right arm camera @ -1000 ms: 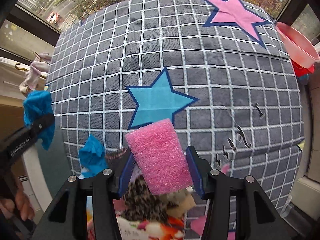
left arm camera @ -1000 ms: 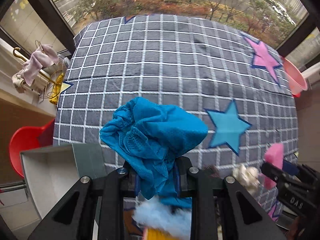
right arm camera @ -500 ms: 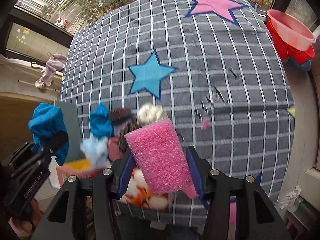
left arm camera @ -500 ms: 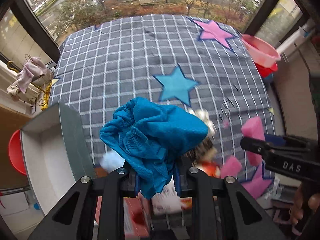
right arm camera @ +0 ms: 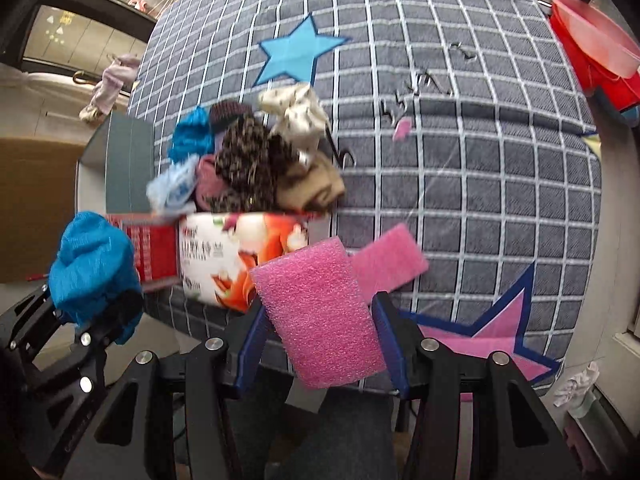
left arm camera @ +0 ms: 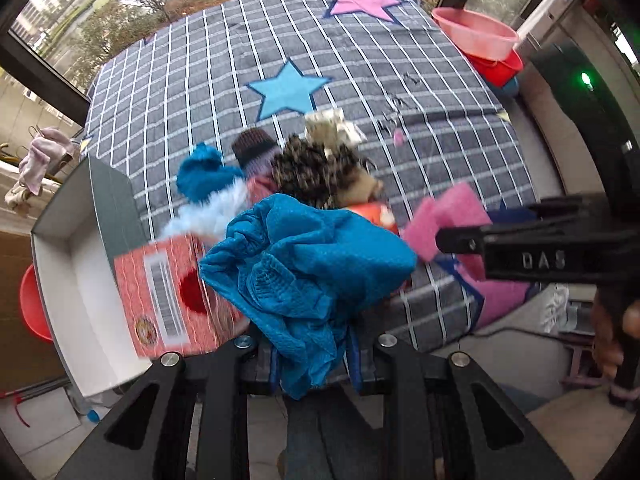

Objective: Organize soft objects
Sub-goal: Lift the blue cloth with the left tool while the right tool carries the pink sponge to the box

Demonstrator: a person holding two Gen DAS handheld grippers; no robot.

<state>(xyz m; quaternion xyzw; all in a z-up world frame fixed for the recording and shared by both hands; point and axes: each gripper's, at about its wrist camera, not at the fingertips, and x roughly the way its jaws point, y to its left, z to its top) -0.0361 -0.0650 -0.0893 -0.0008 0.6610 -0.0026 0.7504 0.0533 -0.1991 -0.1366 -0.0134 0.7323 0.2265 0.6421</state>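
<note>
Blue mesh cloth (left arm camera: 308, 272) sits bunched between the narrow-set jaws of the left gripper (left arm camera: 312, 354), clamped at its lower end, most of it puffing out above the fingers. From the right wrist view the same cloth (right arm camera: 92, 268) and left gripper (right arm camera: 86, 326) show at the lower left, off the near edge of the bed. Right gripper (right arm camera: 320, 332) is closed partway on a pink foam block (right arm camera: 320, 316) — both blue pads press its sides, block tilted, upper end sticking out past the fingertips. In the left view that block (left arm camera: 444, 220) pokes out left of the right gripper's black finger (left arm camera: 520, 248), a hand (left arm camera: 612, 332) at the far right edge.

Just beyond the grippers, a red printed carton (right arm camera: 224, 256) stands at the near edge of the bed, stuffed with soft things — leopard-print fabric (right arm camera: 248, 160), a tan piece (right arm camera: 312, 188), a cream spotted piece (right arm camera: 296, 110), a light blue fluffy piece (right arm camera: 172, 188), a second blue cloth (right arm camera: 192, 136), a dark knitted item (right arm camera: 228, 112). A second pink foam piece (right arm camera: 388, 260) lies flat on the cover, beside the carton's right end. Left of the carton, an open white box (left arm camera: 68, 276) with grey outside, nothing visible inside it.

Grey checked bed cover (right arm camera: 480, 160) with blue star (right arm camera: 298, 52) and pink star (left arm camera: 356, 0) patches. Pink basin (left arm camera: 476, 32) stacked on a red one past the far right corner. Window with street trees behind the bed.
</note>
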